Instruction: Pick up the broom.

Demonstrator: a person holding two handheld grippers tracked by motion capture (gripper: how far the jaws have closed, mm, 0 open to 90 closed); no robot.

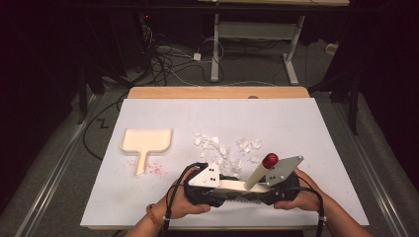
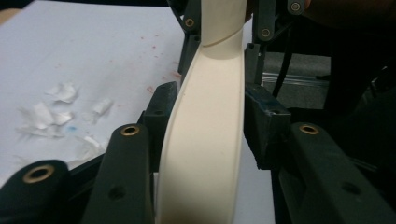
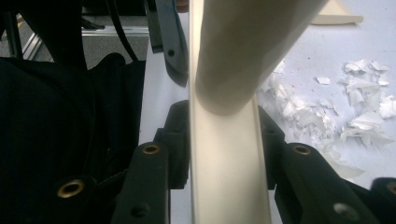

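Observation:
A cream hand brush [image 1: 232, 185] with a red-knobbed handle [image 1: 270, 160] is held low over the near table edge between both grippers. My right gripper [image 3: 224, 130] is shut on the brush's flat back [image 3: 229, 177], with a pad tight against each side. My left gripper [image 2: 210, 107] straddles the other end of the brush [image 2: 205, 154]; one pad [image 2: 161, 109] rests against it and the other pad [image 2: 264, 121] stands just off it. In the high view the left gripper [image 1: 225, 188] and right gripper [image 1: 257, 191] face each other. A cream dustpan [image 1: 146, 140] lies at the left.
Torn white paper scraps [image 1: 222, 148] are scattered in the middle of the white table sheet [image 1: 296, 123], just beyond the grippers. Red specks [image 1: 155, 168] dot the sheet by the dustpan's handle. The table's near edge runs right under the hands.

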